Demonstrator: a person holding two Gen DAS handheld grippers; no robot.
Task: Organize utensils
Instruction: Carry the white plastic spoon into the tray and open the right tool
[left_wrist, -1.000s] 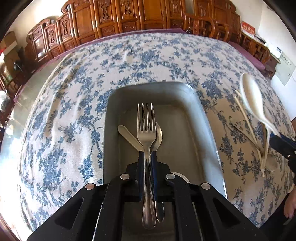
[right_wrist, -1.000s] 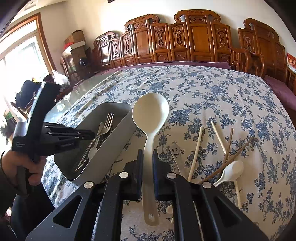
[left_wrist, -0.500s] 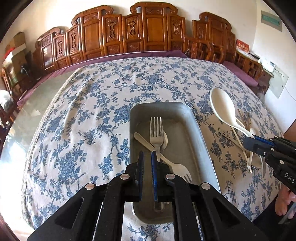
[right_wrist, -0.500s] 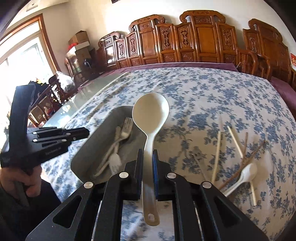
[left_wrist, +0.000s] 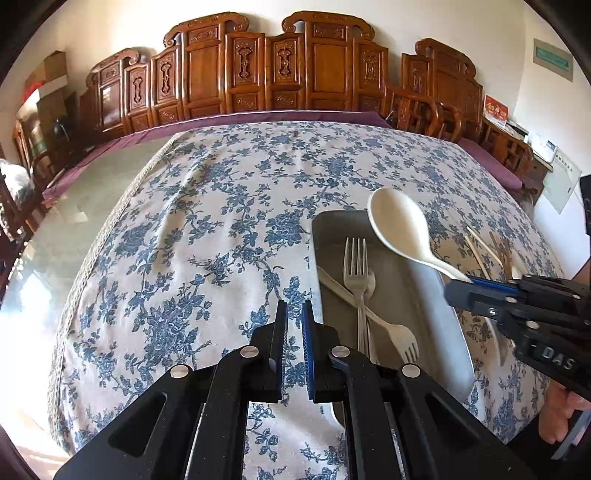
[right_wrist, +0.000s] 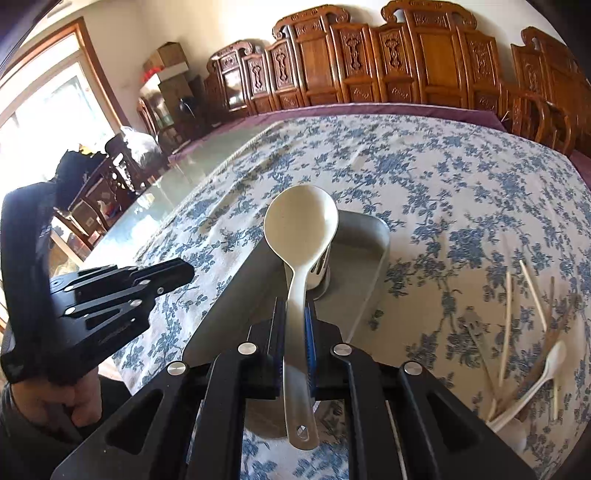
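Note:
A grey metal tray (left_wrist: 314, 236) lies on the flowered tablecloth and holds a metal fork (left_wrist: 355, 266) and a cream plastic fork (left_wrist: 400, 334). My left gripper (left_wrist: 293, 314) is shut with nothing in it, above the cloth just left of the tray. My right gripper (right_wrist: 295, 314) is shut on the handle of a large cream spoon (right_wrist: 301, 225). The spoon's bowl hangs over the tray (right_wrist: 382, 240), above the fork tines (right_wrist: 320, 264). In the left wrist view the cream spoon (left_wrist: 399, 225) juts over the tray's far right corner from the right gripper (left_wrist: 467, 286).
Loose chopsticks (right_wrist: 509, 314) and a small white spoon (right_wrist: 550, 369) lie on the cloth right of the tray. The left gripper (right_wrist: 188, 271) hovers left of the tray, a hand (right_wrist: 74, 398) below it. Carved wooden chairs line the table's far edge. Bare glass tabletop (left_wrist: 74, 229) lies left.
My left gripper let the metal fork go into the tray, then drew back and to the left, empty. My right gripper carried the cream spoon leftward over the tray.

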